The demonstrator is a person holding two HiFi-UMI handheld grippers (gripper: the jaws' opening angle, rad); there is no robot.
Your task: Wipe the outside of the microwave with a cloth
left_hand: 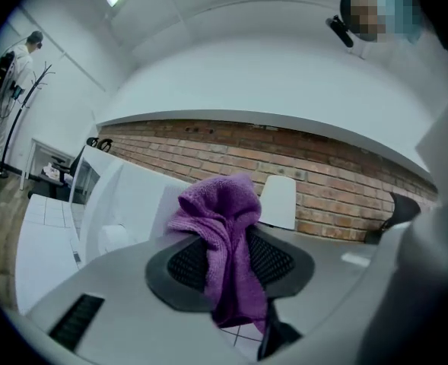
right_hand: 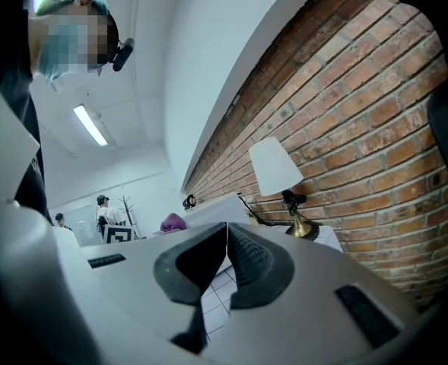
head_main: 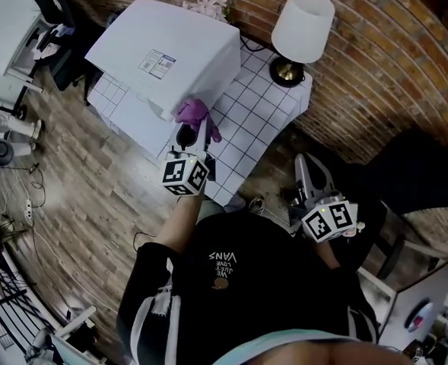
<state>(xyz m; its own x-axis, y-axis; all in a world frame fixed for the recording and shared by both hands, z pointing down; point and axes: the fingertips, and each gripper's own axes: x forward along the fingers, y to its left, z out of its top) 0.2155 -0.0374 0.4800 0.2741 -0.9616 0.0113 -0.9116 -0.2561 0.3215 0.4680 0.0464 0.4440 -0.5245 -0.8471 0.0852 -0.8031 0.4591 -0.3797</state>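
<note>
The white microwave (head_main: 170,55) stands on a white grid-patterned table (head_main: 258,101). My left gripper (head_main: 192,128) is shut on a purple cloth (head_main: 194,113) that sits against the microwave's near right corner. In the left gripper view the cloth (left_hand: 225,226) hangs bunched between the dark pads (left_hand: 277,257), with the microwave (left_hand: 121,192) just beyond. My right gripper (head_main: 306,166) hangs off the table's right side over the floor, shut and holding nothing. In the right gripper view its jaws (right_hand: 227,253) touch, and the cloth (right_hand: 173,221) and microwave (right_hand: 212,206) show far off.
A white-shaded lamp (head_main: 300,29) with a brass base stands at the table's back right corner, by the brick wall (head_main: 376,59). Pale flowers (head_main: 208,6) lie behind the microwave. Cables and gear (head_main: 3,150) sit on the wooden floor at left. A dark seat (head_main: 414,169) is at right.
</note>
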